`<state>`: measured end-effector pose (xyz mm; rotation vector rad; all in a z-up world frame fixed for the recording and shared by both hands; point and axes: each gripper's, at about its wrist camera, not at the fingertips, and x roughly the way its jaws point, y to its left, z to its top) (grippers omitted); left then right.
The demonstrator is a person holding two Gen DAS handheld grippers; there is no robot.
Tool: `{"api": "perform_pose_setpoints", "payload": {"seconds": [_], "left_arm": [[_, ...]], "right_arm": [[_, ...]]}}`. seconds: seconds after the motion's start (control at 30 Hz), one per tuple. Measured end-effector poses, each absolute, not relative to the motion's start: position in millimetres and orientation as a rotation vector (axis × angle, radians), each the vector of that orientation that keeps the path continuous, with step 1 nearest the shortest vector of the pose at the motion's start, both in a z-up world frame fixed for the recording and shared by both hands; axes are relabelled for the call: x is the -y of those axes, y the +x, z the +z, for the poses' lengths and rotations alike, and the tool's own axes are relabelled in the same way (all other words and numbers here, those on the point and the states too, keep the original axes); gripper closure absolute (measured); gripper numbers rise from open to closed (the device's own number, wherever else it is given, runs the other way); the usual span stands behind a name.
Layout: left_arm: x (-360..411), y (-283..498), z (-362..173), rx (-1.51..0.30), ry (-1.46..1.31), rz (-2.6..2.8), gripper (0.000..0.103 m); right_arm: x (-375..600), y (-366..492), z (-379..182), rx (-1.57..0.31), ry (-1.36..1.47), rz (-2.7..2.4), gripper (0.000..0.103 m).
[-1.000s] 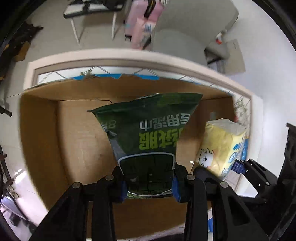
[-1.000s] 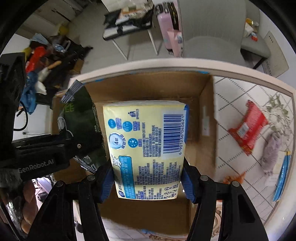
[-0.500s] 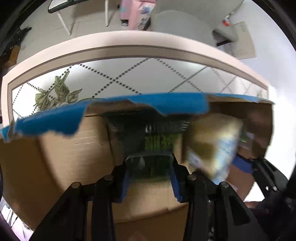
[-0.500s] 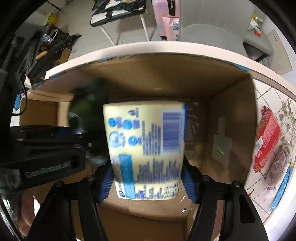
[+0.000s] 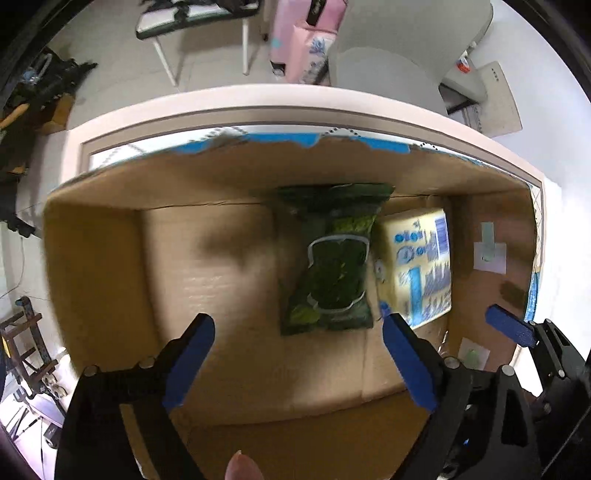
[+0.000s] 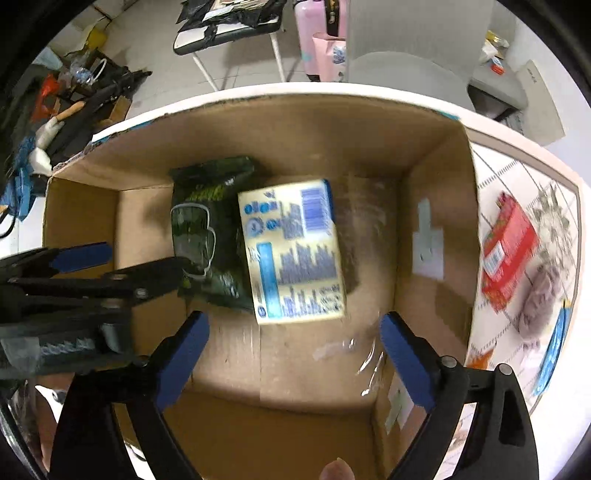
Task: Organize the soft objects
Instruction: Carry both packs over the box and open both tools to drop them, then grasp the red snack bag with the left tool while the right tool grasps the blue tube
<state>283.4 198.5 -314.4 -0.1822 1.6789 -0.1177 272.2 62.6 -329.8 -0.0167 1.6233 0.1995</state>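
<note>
Lying flat in the box: one green packet (image 5: 334,258) and one yellow tissue pack (image 5: 417,264), side by side on the floor of one open cardboard box (image 5: 92,258).
Count in the box: two soft items; in the right wrist view the yellow tissue pack (image 6: 291,251) overlaps the green packet's (image 6: 210,229) right edge.
Count outside: one red packet (image 6: 508,251), one grey fluffy item (image 6: 539,302) and one blue-edged item (image 6: 554,350) lie on the patterned tabletop (image 6: 517,177) at 3 o'clock of the box.
Left gripper (image 5: 297,360): fingers spread wide apart, holding nothing, poised above the box floor at 6 o'clock of the green packet.
Right gripper (image 6: 293,354): fingers likewise wide apart and empty, at 6 o'clock of the yellow pack.
Open room: bare cardboard floor stretches from the green packet towards 9 o'clock to the left wall; a narrower strip lies between the yellow pack and the right wall.
Edges: torn blue tape (image 5: 288,142) runs along the far rim at 12 o'clock; a white label (image 6: 428,247) sits on the right inner wall.
Writing: a barcode and blue print mark the yellow pack, too blurred to read; the green packet's lettering is also illegible.
Background: one pink suitcase (image 6: 319,33) and one grey chair (image 6: 410,40) stand beyond the table.
</note>
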Motion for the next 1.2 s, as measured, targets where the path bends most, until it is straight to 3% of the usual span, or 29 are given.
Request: {"api": "perform_pose_setpoints", "payload": {"seconds": [0.67, 1.2], "left_arm": [[-209.6, 173.4, -221.1, -1.443, -0.167, -0.043, 0.010], [-180.0, 135.9, -155.6, -1.340, -0.149, 0.028, 0.010]], "right_arm": [[-67.5, 160.9, -235.5, -1.468, -0.058, 0.206, 0.006], [-42.6, 122.2, -183.5, -1.392, -0.014, 0.336, 0.006]]}}
